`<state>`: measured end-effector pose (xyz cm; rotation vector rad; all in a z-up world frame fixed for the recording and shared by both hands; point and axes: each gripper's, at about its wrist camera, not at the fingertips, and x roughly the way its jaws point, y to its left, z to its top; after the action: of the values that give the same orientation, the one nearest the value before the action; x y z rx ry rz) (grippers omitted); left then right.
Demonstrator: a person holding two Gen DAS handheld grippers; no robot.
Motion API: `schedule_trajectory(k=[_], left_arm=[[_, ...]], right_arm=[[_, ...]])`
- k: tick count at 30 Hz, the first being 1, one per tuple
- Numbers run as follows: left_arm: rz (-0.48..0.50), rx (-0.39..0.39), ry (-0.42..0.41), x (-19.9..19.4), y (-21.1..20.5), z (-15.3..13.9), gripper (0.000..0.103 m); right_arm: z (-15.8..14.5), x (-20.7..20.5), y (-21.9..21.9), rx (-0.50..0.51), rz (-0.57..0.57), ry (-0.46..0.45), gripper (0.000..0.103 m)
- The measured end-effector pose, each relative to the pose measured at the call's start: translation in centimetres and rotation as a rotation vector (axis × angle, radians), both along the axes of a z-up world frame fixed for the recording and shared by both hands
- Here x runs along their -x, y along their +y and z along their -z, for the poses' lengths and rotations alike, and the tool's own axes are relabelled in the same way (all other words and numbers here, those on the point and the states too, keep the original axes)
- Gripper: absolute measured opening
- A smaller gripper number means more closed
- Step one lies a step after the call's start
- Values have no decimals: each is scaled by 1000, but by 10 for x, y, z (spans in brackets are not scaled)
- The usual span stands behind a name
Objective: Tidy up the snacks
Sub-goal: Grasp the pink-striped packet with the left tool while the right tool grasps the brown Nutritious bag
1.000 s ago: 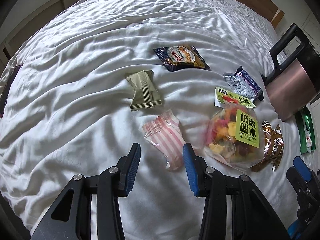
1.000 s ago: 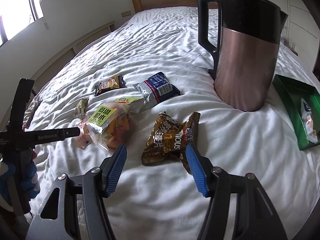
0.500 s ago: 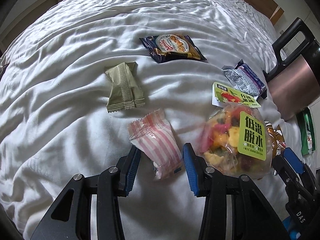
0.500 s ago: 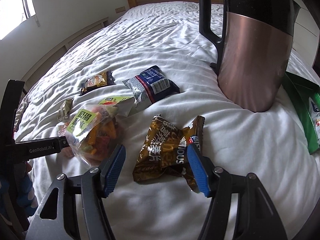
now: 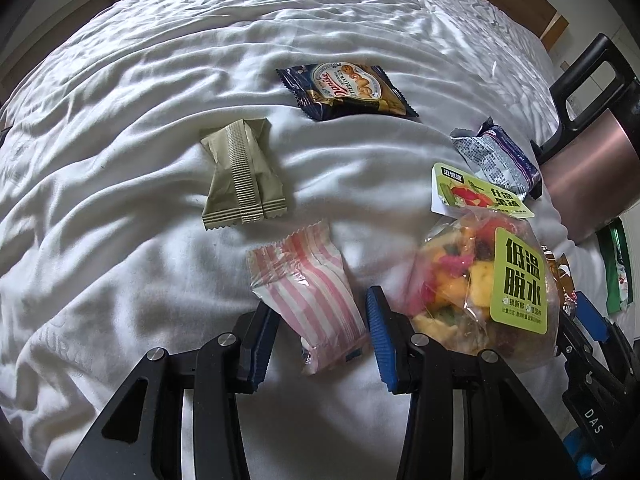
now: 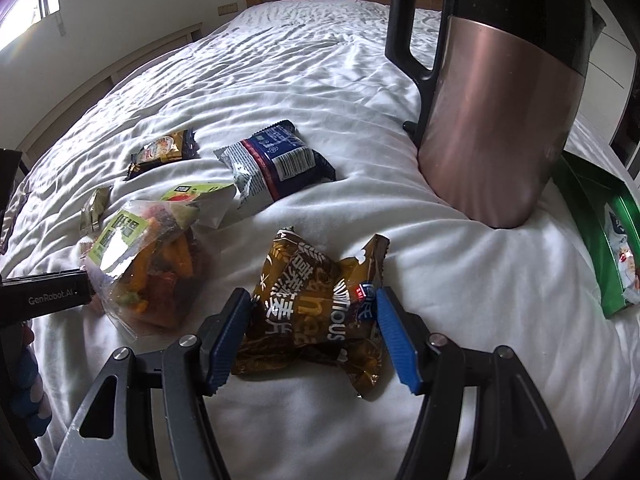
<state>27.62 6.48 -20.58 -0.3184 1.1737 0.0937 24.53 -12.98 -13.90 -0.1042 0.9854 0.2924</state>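
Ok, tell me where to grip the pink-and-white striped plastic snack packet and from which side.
Grip the pink-and-white striped plastic snack packet across its narrow middle, coming from above. It lies flat on the white bedsheet, long axis between the open left gripper fingers.

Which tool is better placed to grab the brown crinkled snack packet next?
Right tool: the brown crinkled snack packet lies between its open fingers. The left tool straddles the pink-striped wrapper.

Green box (image 6: 592,216) cut off at right edge
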Motion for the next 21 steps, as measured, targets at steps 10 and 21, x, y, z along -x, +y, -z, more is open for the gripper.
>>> schedule_trajectory(k=[10,21], left_arm=[[-5,-9,2,-2,-1,1,38],[-19,34,-31,4,6,-3,27]], right_arm=[[15,-12,-23,-136,8,62,43],[4,-2,-21,-128,-18,31,14]])
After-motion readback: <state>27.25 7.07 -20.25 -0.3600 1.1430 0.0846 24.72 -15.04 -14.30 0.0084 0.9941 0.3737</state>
